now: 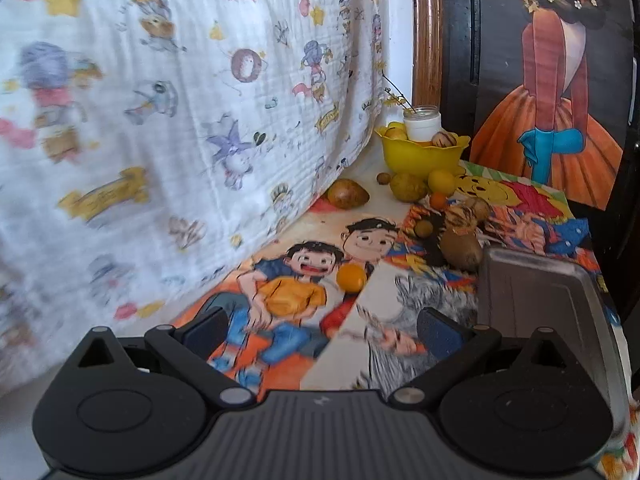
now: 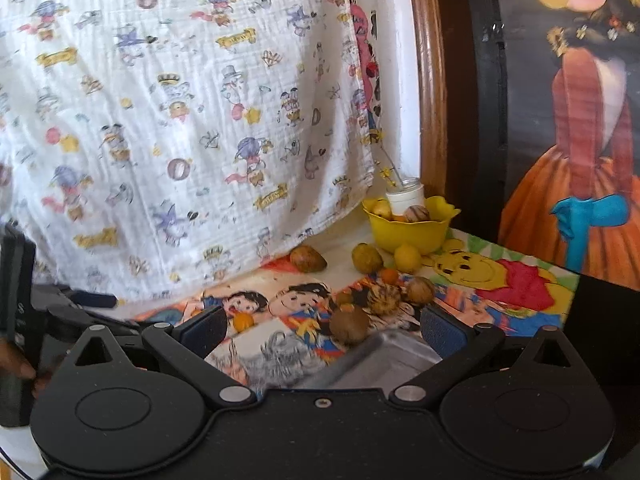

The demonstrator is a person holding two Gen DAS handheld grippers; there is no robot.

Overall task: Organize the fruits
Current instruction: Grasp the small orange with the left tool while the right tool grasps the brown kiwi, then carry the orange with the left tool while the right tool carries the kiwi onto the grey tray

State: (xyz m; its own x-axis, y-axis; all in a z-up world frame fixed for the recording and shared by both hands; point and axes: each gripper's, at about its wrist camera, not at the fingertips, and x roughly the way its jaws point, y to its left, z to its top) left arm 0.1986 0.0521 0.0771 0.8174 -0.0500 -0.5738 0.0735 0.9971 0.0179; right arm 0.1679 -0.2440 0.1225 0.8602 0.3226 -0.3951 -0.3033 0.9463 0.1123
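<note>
Several fruits lie loose on a cartoon-printed tabletop (image 1: 360,360). A small orange (image 1: 351,277) sits nearest my left gripper (image 1: 324,334), which is open and empty just above the table. A brown round fruit (image 1: 461,250) rests against a grey metal tray (image 1: 536,296). Farther back lie a brown pear-shaped fruit (image 1: 347,194), a green-yellow fruit (image 1: 408,187) and a lemon (image 1: 441,181) in front of a yellow bowl (image 1: 420,156) holding more fruit. My right gripper (image 2: 324,330) is open and empty, over the tray (image 2: 384,356), with the brown fruit (image 2: 349,325) just ahead.
A cartoon-print white cloth (image 1: 180,100) hangs along the left side. A white jar (image 1: 422,122) with a twig stands behind the bowl. A dark painted panel (image 1: 552,80) closes off the back right. My left gripper's body and a hand (image 2: 16,360) show at the far left.
</note>
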